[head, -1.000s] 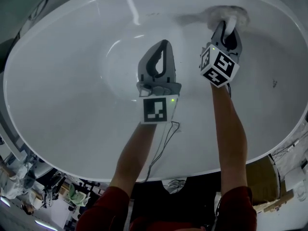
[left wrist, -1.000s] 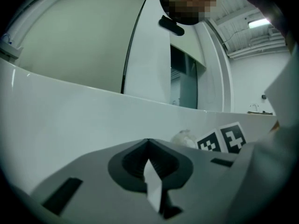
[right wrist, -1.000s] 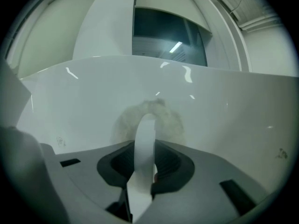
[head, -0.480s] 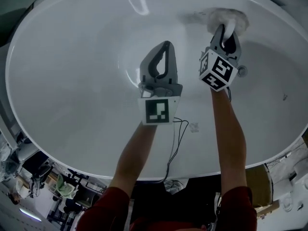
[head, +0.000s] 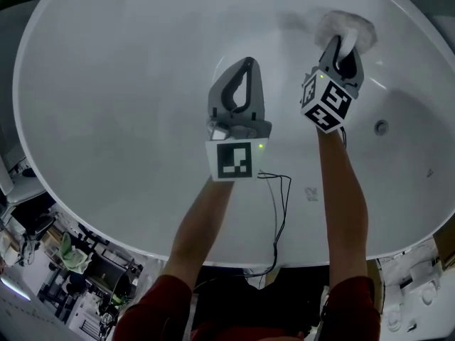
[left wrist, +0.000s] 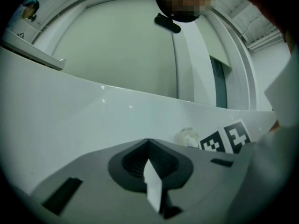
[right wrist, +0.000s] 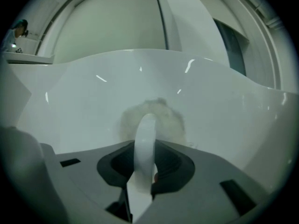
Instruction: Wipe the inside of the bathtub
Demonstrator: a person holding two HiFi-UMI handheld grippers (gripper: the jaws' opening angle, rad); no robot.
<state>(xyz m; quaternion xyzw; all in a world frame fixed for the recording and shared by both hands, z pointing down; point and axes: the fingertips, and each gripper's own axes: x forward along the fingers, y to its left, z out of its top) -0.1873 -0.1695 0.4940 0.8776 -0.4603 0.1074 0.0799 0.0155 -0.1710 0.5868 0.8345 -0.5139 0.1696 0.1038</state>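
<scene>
Bathtub (head: 106, 91): white, oval, and it fills the head view below you. Your left forearm (head: 202, 219) and right forearm (head: 345, 204) both reach out over the basin, side by side, with the left leaning slightly inward.

Right gripper (head: 341, 45): up at the far wall, jaws clamped on the white handle (right wrist: 144, 143) of a fluffy wiping pad (head: 346, 25). The pad lies just beyond the jaw tips, against the tub wall.

Left gripper (head: 244, 66): near the right one and apart from the pad, jaws pressed together. A thin white sliver (left wrist: 152, 185) shows in the seam; you cannot tell what it is.

A thin dark cable (head: 279, 212) hangs beside your left forearm. A round metal fitting (head: 382, 127) sits on the wall to the right of the right gripper.
</scene>
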